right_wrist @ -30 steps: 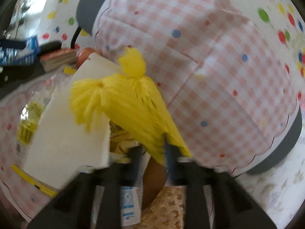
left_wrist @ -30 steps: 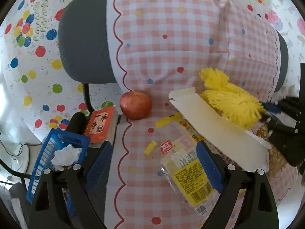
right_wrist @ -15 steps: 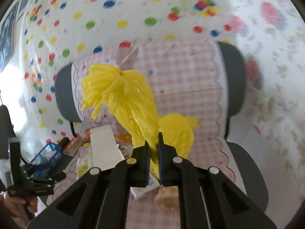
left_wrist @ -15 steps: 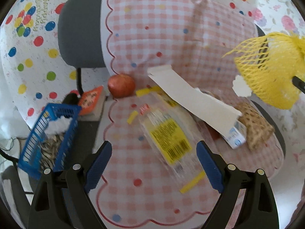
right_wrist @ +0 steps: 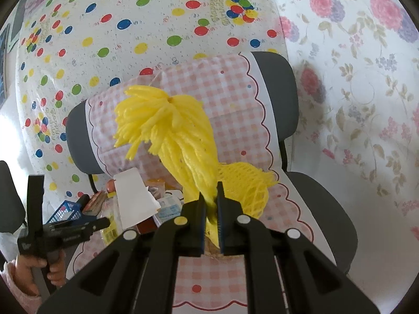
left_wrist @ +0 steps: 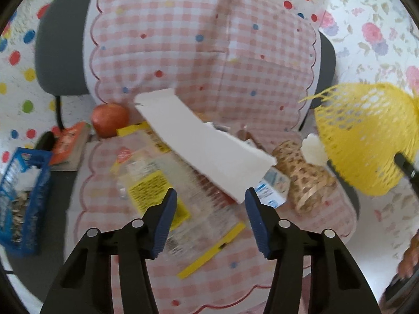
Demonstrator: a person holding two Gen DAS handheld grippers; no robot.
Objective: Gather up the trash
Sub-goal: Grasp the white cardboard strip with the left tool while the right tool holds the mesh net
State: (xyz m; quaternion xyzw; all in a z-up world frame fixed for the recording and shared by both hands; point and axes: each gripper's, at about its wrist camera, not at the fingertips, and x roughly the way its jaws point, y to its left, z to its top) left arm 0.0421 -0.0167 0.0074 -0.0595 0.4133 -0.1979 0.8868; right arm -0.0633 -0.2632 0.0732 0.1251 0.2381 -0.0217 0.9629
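Note:
My right gripper (right_wrist: 210, 196) is shut on a yellow foam fruit net (right_wrist: 178, 136) and holds it up above the chair seat; the net also shows at the right of the left wrist view (left_wrist: 366, 141). My left gripper (left_wrist: 209, 201) is open and empty above the seat, over a clear plastic bag with a yellow label (left_wrist: 152, 188) and a white cardboard piece (left_wrist: 204, 146). Yellow strips (left_wrist: 209, 253) lie on the pink checked seat cover (left_wrist: 183, 285). A blue basket (left_wrist: 21, 196) holding trash stands at the left.
A red apple (left_wrist: 110, 120) and an orange book (left_wrist: 69, 146) lie at the back left of the seat. A small blue-white carton (left_wrist: 272, 188) and a woven patterned roll (left_wrist: 306, 178) lie at the right. The chair back (left_wrist: 209, 39) rises behind.
My right gripper has lifted the yellow net off the seat and pulled back. My left gripper has backed away and shifted right over the seat, and its jaws have narrowed but stay open.

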